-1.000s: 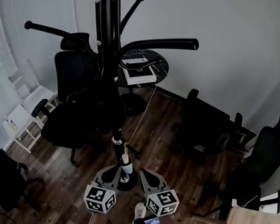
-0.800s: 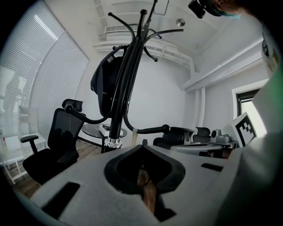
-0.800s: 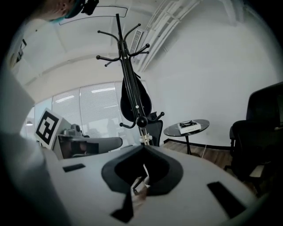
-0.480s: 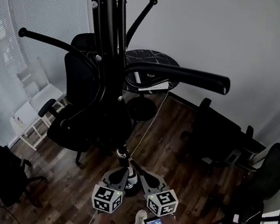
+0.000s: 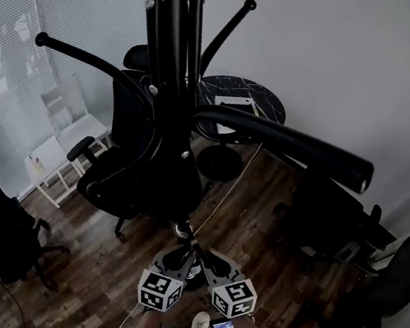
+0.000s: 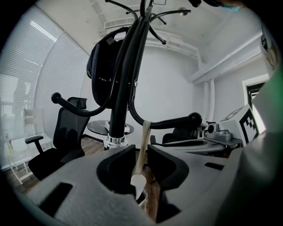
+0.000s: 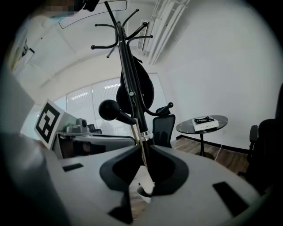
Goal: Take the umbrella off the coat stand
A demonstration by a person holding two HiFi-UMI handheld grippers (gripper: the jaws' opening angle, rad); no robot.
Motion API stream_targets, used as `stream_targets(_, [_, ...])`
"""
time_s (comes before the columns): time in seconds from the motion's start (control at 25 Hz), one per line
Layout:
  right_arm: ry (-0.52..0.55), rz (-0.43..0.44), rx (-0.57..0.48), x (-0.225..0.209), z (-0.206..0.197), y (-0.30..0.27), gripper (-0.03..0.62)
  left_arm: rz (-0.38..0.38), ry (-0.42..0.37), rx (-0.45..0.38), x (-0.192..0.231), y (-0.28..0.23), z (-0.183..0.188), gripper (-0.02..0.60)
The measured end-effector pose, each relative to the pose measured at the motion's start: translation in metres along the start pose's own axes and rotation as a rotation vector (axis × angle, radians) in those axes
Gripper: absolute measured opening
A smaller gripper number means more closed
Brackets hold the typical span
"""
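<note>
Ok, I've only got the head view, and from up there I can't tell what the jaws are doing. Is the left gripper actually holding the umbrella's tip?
Observer: Yes. In the left gripper view, the left gripper has its jaws closed on the umbrella tip, a thin pale shaft.
Operator: And the right one?
Observer: The right gripper is clamped on that shaft too, with its jaws pinched against it.
Operator: Is anything hanging on the very top of the stand? My view cuts it off.
Observer: In the right gripper view, the top hooks look bare.
</note>
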State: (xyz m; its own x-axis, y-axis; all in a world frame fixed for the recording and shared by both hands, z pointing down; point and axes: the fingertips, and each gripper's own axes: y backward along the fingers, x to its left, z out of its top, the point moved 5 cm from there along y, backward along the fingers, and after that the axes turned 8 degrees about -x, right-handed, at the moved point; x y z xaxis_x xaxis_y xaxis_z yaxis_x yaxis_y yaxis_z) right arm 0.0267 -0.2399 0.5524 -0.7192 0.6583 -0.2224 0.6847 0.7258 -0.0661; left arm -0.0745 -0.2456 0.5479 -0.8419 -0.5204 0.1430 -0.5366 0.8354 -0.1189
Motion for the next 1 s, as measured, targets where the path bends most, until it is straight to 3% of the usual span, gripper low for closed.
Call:
stream_targets(0.2, [-0.013, 0.027, 0.004, -0.005, -0.003, -0.007, 0.048, -0.010, 0.008, -0.013, -0.001, -0.008, 0.002, 0.077])
stream_targets(0.48, [-0.034, 0.047, 0.007, -0.009, -0.006, -0.011, 0.048, -0.022, -0.038, -0.010, -0.002, -0.012, 0.003, 0.029])
stream_targets(0.8, [-0.022, 0.082, 0.015, -0.004, -0.007, -0.017, 0.058, -0.060, 0.047, -0.005, 0.001, -0.007, 0.002, 0.021])
stream_targets(1.0, [-0.020, 0.092, 0.015, -0.001, -0.008, -0.019, 0.058, -0.062, 0.055, -0.005, 0.003, -0.003, 0.002, 0.021])
